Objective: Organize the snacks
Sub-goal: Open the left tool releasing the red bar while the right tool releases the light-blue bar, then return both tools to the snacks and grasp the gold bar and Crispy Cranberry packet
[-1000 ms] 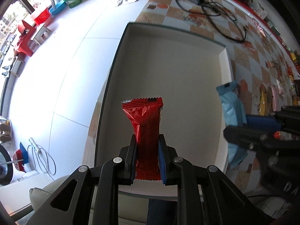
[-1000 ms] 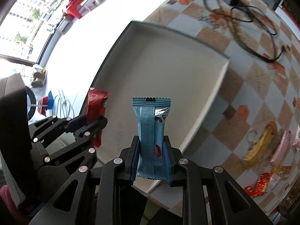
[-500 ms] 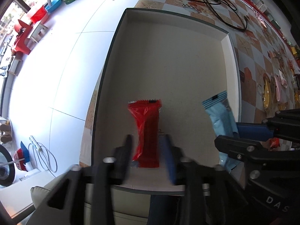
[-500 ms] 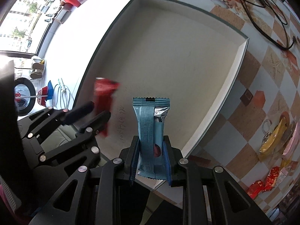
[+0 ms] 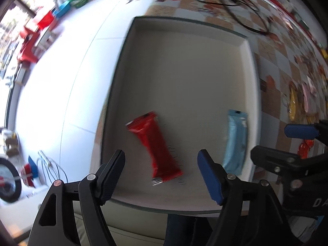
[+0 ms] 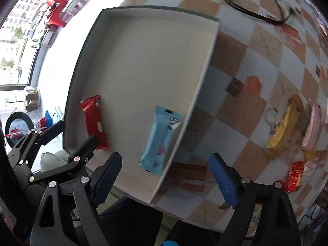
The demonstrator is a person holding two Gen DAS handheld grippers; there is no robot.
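Observation:
A red snack bar (image 5: 154,146) lies in the shallow white box (image 5: 184,30), near its front edge; it also shows in the right wrist view (image 6: 93,121). A light blue snack bar (image 5: 235,141) lies in the box by its right wall, also in the right wrist view (image 6: 161,141). My left gripper (image 5: 162,174) is open and empty above the red bar. My right gripper (image 6: 166,180) is open and empty above the blue bar, over the right wall of the box (image 6: 201,82).
More snacks lie on the checkered tablecloth at right: a yellow pack (image 6: 284,127), a pink pack (image 6: 312,127) and a red pack (image 6: 294,176). Black cables (image 5: 229,2) lie beyond the box. The floor drops away left of the table.
Both grippers have opened. The red bar and the blue bar have dropped from the jaws into the box, and both grippers have pulled back and up.

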